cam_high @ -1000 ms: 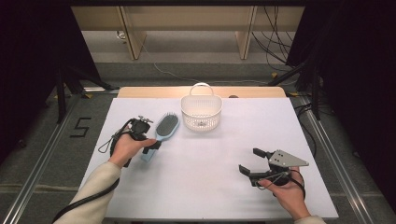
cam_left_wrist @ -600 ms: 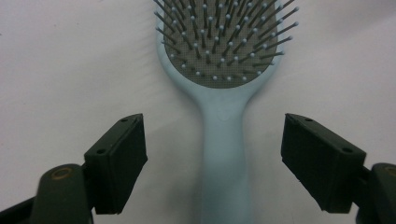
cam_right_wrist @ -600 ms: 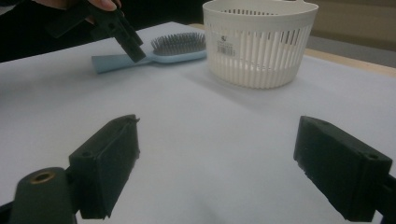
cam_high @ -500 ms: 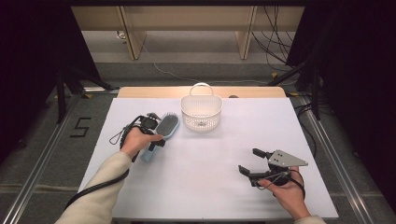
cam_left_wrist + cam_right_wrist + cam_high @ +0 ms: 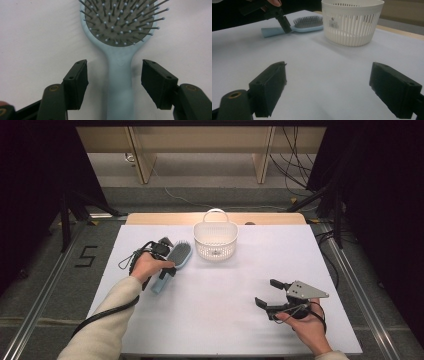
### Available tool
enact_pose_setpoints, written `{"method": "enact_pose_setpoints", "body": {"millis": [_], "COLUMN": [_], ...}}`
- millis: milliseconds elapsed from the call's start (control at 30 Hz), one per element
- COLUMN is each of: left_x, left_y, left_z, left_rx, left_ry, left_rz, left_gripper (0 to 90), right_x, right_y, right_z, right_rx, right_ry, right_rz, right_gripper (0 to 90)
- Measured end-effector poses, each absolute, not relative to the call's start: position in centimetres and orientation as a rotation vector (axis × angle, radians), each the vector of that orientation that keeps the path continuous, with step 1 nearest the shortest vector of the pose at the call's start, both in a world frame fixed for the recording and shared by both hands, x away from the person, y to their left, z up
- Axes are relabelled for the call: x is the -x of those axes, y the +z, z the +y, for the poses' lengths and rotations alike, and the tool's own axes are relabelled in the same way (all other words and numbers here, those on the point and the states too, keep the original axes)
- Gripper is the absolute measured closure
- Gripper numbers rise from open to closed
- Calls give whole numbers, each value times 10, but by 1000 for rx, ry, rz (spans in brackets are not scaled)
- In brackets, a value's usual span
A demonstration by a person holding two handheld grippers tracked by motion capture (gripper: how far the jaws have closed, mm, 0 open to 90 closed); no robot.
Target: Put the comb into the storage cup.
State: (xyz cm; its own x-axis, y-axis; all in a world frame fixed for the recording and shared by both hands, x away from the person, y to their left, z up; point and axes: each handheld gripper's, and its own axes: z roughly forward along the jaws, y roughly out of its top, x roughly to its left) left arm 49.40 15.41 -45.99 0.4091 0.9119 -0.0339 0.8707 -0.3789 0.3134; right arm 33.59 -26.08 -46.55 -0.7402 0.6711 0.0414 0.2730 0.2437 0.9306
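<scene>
- Grasp step: the left claw point(image 5: 113, 83) is spread wide astride the hairbrush point(image 5: 119, 57) handle, not yet pinching; brush flat on the bench point(image 5: 225, 295), beside the basket point(image 5: 215, 240).
- Next: squeeze, then lift.
- Right claw point(image 5: 266, 294) idles released.

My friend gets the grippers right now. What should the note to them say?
Left gripper: open, jaws either side of the blue hairbrush's handle, not clamped yet.
Right gripper: open, holding nothing, low over the white table.
The hairbrush lies bristles up beside the white basket.
Done: left gripper lined up on the handle.
Left: close, lift, probably put the brush in the basket.
</scene>
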Motion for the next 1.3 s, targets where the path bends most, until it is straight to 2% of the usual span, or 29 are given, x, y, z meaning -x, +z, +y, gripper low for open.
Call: {"method": "enact_pose_setpoints", "body": {"millis": [1300], "left_x": [-511], "left_y": [-460], "left_z": [143], "left_rx": [-2487], "left_ry": [141], "left_rz": [1574], "left_gripper": [617], "right_x": [-337], "right_y": [-468], "right_z": [-260], "right_rx": [-872], "right_ry": [1481], "right_rz": [2187], "right_gripper": [148]}}
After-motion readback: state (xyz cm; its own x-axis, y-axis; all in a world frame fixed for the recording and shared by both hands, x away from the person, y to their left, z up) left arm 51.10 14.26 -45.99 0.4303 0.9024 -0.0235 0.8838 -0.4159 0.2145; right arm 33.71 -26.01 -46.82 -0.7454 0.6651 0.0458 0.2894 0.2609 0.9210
